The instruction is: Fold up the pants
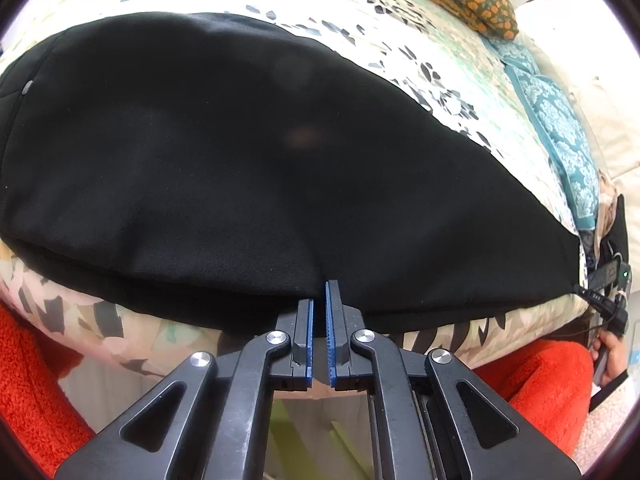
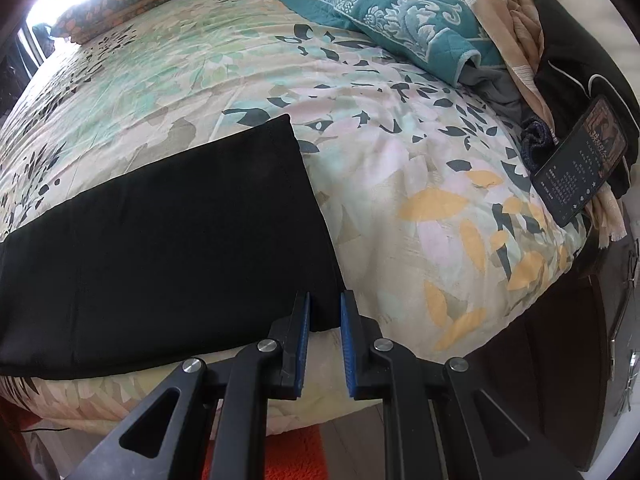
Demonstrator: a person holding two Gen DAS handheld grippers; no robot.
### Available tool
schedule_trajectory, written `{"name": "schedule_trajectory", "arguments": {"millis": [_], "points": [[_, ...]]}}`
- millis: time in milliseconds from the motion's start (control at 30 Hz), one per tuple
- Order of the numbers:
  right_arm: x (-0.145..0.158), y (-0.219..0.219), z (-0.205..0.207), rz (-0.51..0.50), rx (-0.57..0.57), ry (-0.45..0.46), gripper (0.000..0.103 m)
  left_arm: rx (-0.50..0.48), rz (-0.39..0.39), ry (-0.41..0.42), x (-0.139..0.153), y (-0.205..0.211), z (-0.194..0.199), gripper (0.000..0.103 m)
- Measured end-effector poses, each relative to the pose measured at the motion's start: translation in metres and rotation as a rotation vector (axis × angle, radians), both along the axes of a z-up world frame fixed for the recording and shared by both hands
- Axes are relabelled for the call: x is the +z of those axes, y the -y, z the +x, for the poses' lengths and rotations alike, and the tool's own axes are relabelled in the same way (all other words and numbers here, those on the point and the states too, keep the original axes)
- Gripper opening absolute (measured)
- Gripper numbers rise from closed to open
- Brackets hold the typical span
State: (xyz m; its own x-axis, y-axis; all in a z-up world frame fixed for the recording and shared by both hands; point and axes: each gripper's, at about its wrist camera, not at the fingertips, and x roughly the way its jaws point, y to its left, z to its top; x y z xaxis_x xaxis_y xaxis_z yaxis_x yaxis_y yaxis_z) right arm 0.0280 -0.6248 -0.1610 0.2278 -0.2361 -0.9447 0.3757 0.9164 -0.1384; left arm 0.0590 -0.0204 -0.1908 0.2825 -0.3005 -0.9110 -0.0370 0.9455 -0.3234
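Black pants (image 1: 248, 168) lie flat on the bed (image 2: 400, 184), legs stacked, long edge along the near side of the mattress.

Left gripper (image 1: 320, 304): jaws nearly together, only a thin slit between the blue pads, tips right at the near edge of the pants around mid-length. Looks like cloth could be pinched there, but black on black, I cannot tell if it really has fabric.

Right gripper (image 2: 325, 308): jaws apart, straddling the near hem corner of the pants (image 2: 168, 248). Corner sits between the fingers, not yet clamped.

My read of the step: get both near-edge holds set, then carry the hem end over toward the waist. To do it well I'd push the right tips a bit deeper so both layers go in, close fully, and check the left actually has cloth before lifting. Lift both together and level, else the top leg slides off the lower one. Fabric looks smooth and slippery-ish, so shallow bites may drop.

Teal quilt (image 2: 384, 12) and phone (image 2: 580, 160) sit well apart on the far right, no interference.
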Motion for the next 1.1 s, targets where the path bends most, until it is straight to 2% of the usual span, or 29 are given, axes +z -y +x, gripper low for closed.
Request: {"name": "schedule_trajectory", "arguments": {"millis": [200,267,300,333,367,400,433,500,567,667,700,767,800,867,900,933,967,1000,1033,1100], "points": [[0.001,-0.001,-0.001,-0.003,-0.021,0.001,0.015,-0.009,0.007,-0.011,-0.003,0.000,0.000,0.003],[0.002,0.000,-0.003,-0.002,-0.033,0.012,0.019,-0.009,0.002,-0.015,-0.003,0.003,0.003,0.004],[0.002,0.000,-0.003,-0.002,-0.033,0.012,0.034,-0.016,0.000,-0.031,-0.005,0.003,0.005,0.006],[0.005,0.001,-0.005,-0.010,-0.040,0.015,0.060,-0.015,-0.004,-0.054,-0.008,0.002,0.005,0.008],[0.008,0.001,-0.007,-0.028,-0.049,0.016,0.069,-0.008,-0.014,-0.079,-0.009,-0.001,0.004,0.009],[0.017,-0.002,-0.011,-0.057,-0.049,0.038,0.072,-0.003,-0.023,-0.101,-0.009,-0.005,0.000,0.011],[0.027,-0.008,-0.015,-0.093,-0.037,0.066,0.072,-0.004,-0.025,-0.123,-0.007,-0.009,-0.006,0.016],[0.050,-0.029,-0.020,-0.159,0.009,0.103,0.072,0.006,-0.024,-0.129,0.001,-0.023,-0.025,0.049],[0.070,-0.059,-0.021,-0.158,0.068,0.161,0.073,0.047,-0.023,-0.083,0.014,-0.042,-0.037,0.052],[0.080,-0.123,-0.009,-0.053,0.187,0.225,0.079,0.167,0.005,0.061,0.039,-0.080,-0.017,0.054],[0.078,-0.148,-0.001,-0.008,0.233,0.234,0.080,0.195,0.035,0.105,0.045,-0.091,-0.004,0.060],[0.064,-0.204,0.024,0.090,0.326,0.229,0.080,0.220,0.118,0.165,0.050,-0.108,0.023,0.061],[0.055,-0.233,0.036,0.136,0.367,0.231,0.080,0.223,0.167,0.161,0.047,-0.114,0.034,0.061],[0.036,-0.290,0.057,0.206,0.455,0.243,0.080,0.207,0.214,0.105,0.031,-0.122,0.045,0.061],[0.025,-0.316,0.066,0.220,0.496,0.239,0.080,0.187,0.244,0.046,0.018,-0.124,0.047,0.058],[0.012,-0.339,0.073,0.231,0.525,0.222,0.080,0.165,0.273,-0.009,0.006,-0.125,0.043,0.055],[-0.017,-0.377,0.077,0.235,0.580,0.155,0.080,0.142,0.290,-0.008,0.003,-0.124,0.034,0.056],[-0.017,-0.377,0.077,0.235,0.580,0.155,0.080,0.123,0.311,0.010,0.007,-0.123,0.025,0.056],[-0.031,-0.392,0.071,0.220,0.603,0.103,0.080,0.110,0.320,0.001,0.011,-0.123,0.018,0.056],[-0.051,-0.411,0.049,0.192,0.645,0.031,0.082,0.131,0.269,-0.043,0.012,-0.133,0.003,0.057]]}}
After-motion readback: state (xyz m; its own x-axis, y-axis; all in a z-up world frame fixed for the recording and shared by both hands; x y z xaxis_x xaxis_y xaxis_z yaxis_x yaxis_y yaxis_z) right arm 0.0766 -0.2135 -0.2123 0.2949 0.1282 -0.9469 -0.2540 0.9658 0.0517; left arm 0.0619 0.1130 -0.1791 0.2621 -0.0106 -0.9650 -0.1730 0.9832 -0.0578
